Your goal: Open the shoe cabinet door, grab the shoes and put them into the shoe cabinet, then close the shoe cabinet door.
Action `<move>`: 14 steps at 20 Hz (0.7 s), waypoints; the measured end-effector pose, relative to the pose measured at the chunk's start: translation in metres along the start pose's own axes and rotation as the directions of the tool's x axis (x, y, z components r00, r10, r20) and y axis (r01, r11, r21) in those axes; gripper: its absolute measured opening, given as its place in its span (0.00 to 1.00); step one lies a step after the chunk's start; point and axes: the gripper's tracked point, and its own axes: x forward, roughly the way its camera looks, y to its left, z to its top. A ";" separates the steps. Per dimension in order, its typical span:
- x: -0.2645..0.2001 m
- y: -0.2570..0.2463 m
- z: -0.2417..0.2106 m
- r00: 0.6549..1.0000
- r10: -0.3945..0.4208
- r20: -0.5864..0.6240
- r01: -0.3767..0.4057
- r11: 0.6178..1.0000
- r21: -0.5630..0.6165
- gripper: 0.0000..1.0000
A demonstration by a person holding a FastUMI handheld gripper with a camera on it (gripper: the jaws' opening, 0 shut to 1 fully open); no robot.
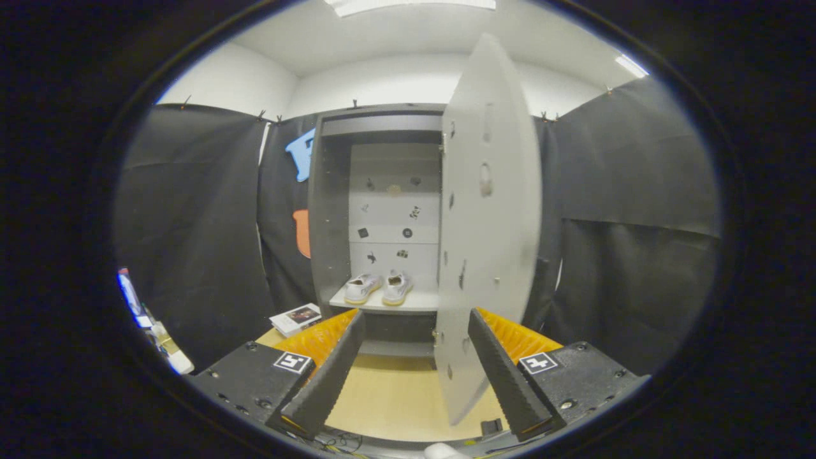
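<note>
The pair of white sneakers (378, 288) already sits on the shoe cabinet's (331, 210) lower shelf (417, 303), side by side, toes pointing out toward the camera and well beyond the fingers, so by my reading the only step left is shutting the cabinet door (488, 210). The gripper (414, 373) is spread wide and grasps nothing; bare wooden floor (395, 395) shows between its fingers. What the coming move turns on is the door: it stands swung out on hinges at the right edge of the opening, its long axis upright, its free edge reaching toward the camera. Its lower part stands between the two fingers, closer to the right finger (503, 376) than to the left finger (325, 376); whether it touches the right one I cannot tell. Closing it likely means a push from its right, outer face leftward toward the opening. A small booklet (296, 317) lies on the floor left of the cabinet, out of the swing.
</note>
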 end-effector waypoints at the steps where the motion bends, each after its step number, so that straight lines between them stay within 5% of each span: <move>1: -0.007 -0.019 0.000 1.000 -0.015 0.005 0.015 1.000 0.012 1.00; 8: -0.024 -0.146 -0.002 0.995 -0.103 0.002 0.103 0.994 0.034 1.00; 14: 0.024 -0.188 0.000 0.999 -0.031 -0.010 0.031 0.999 0.022 1.00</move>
